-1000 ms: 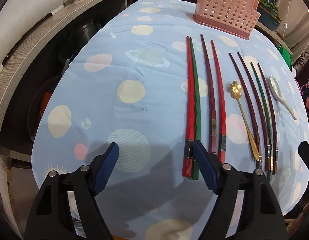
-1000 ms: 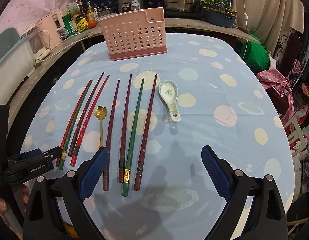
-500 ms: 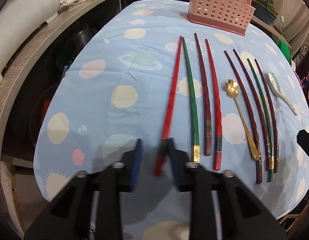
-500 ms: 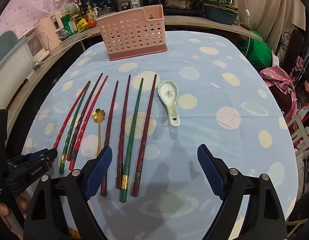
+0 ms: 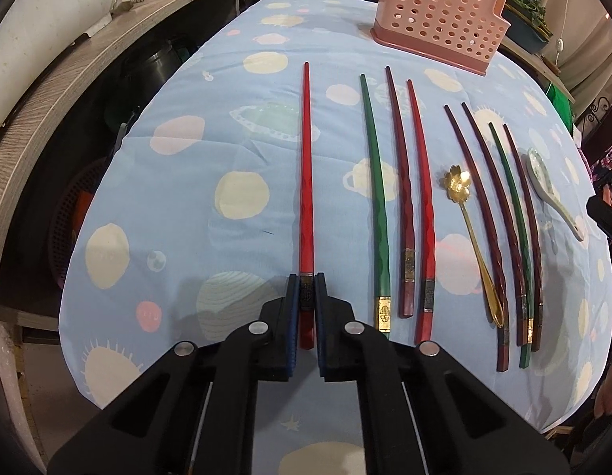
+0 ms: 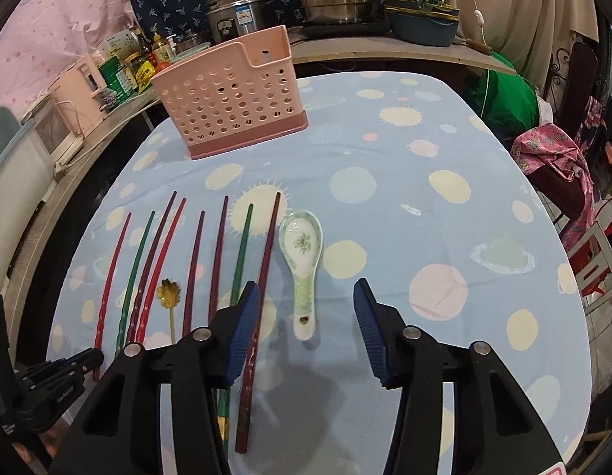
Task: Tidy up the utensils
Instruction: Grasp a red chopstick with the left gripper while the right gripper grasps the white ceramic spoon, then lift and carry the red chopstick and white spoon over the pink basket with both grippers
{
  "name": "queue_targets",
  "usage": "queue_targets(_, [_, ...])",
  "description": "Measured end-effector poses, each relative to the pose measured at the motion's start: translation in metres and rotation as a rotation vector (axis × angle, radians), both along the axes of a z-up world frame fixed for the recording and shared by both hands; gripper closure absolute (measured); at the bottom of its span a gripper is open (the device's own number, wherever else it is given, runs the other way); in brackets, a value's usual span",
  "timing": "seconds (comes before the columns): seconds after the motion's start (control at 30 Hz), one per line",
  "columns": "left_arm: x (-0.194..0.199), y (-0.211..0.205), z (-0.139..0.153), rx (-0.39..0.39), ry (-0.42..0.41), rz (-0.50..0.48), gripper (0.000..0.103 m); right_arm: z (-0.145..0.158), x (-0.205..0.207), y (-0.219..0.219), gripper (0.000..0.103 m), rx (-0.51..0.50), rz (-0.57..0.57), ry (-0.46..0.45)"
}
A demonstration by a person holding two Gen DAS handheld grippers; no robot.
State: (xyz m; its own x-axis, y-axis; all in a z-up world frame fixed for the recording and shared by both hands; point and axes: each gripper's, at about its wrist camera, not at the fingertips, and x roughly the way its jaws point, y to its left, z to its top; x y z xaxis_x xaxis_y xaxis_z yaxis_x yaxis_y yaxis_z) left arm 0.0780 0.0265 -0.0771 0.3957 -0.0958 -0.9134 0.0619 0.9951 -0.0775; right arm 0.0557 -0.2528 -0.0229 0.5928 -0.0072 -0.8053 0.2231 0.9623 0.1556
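Left gripper [image 5: 306, 297] jaws hide red chopstick [image 5: 306, 182] butt end.

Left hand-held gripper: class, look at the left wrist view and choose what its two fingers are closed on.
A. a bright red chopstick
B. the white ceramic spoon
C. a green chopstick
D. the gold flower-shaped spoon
A: the left hand-held gripper has its blue pads pressed on the handle end of the bright red chopstick, which lies apart from the green chopstick and the other utensils to its right.

Table [image 5: 179, 182], planet-print cloth: 8 chopsticks [image 5: 379, 213], 2 spoons [image 5: 470, 233], pink basket [image 5: 436, 19].
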Motion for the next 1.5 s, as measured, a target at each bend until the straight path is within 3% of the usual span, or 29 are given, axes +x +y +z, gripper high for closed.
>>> queue_targets(0.1, [0.001, 0.0, 0.0, 0.002, 0.001, 0.002, 0.096, -0.011, 0.01, -0.008, 0.075, 0.037, 0.001, 0.032])
queue_targets(0.3, [0.003, 0.0, 0.0, 0.007, 0.003, 0.006, 0.096, -0.028, 0.018, -0.008, 0.085, 0.069, 0.029, 0.073])
queue_targets(0.57, [0.003, -0.001, 0.0, 0.012, 0.004, 0.004, 0.096, -0.047, 0.02, -0.007, 0.089, 0.116, 0.037, 0.114])
queue_targets(0.83, [0.003, 0.0, 0.0, -0.006, 0.002, 0.006, 0.096, -0.046, 0.014, 0.006, 0.095, 0.023, 0.055, 0.09])
queue_targets(1.0, [0.0, 0.003, 0.009, -0.025, -0.015, 0.006, 0.096, -0.035, 0.012, 0.006, 0.096, 0.021, 0.046, 0.075])
queue_targets(1.5, [0.018, 0.013, 0.089, -0.096, -0.177, 0.018, 0.096, 0.027, 0.017, -0.005, 0.097, 0.009, 0.013, -0.05])
